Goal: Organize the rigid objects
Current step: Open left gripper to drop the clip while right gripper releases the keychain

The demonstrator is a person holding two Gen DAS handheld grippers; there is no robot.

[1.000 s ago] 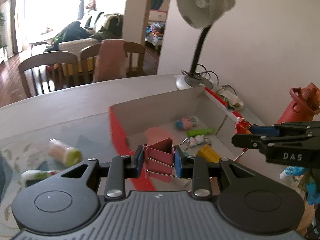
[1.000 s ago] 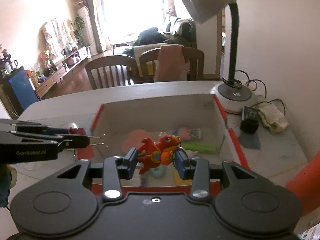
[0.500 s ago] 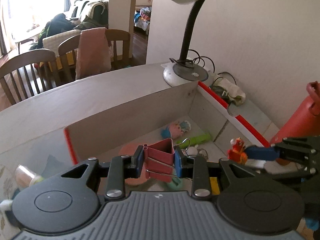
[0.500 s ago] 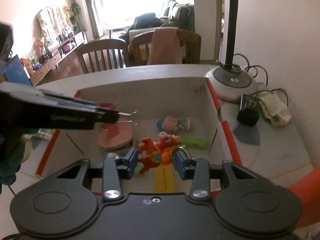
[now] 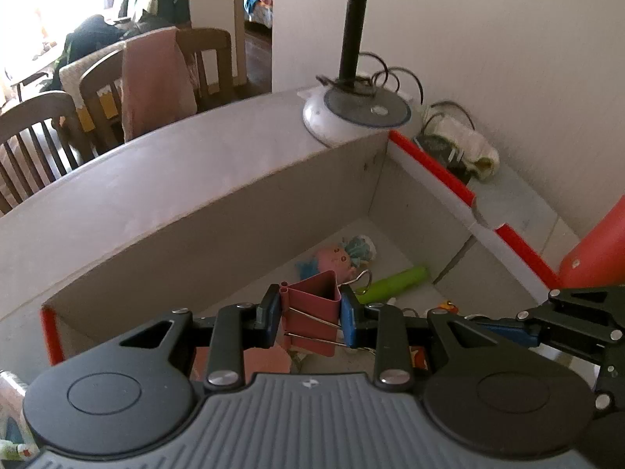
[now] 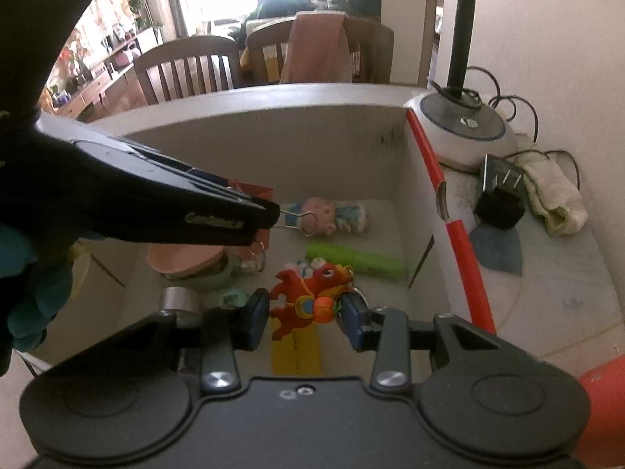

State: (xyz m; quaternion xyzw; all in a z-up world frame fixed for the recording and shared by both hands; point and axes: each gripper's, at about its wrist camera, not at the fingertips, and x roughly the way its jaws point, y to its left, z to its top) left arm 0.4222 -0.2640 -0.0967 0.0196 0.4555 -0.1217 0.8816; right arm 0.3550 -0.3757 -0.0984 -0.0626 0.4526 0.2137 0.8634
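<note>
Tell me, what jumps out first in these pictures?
A red dragon charm pinched in the right gripper, above an open box. The left gripper clamps a pink binder clip over the same box, where a small doll and a green tube lie.

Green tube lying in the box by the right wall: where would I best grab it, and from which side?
Grip the green tube mid-length, hand-held gripper coming from above, one finger on each long side. It lies flat on the box floor with both sides free.
</note>
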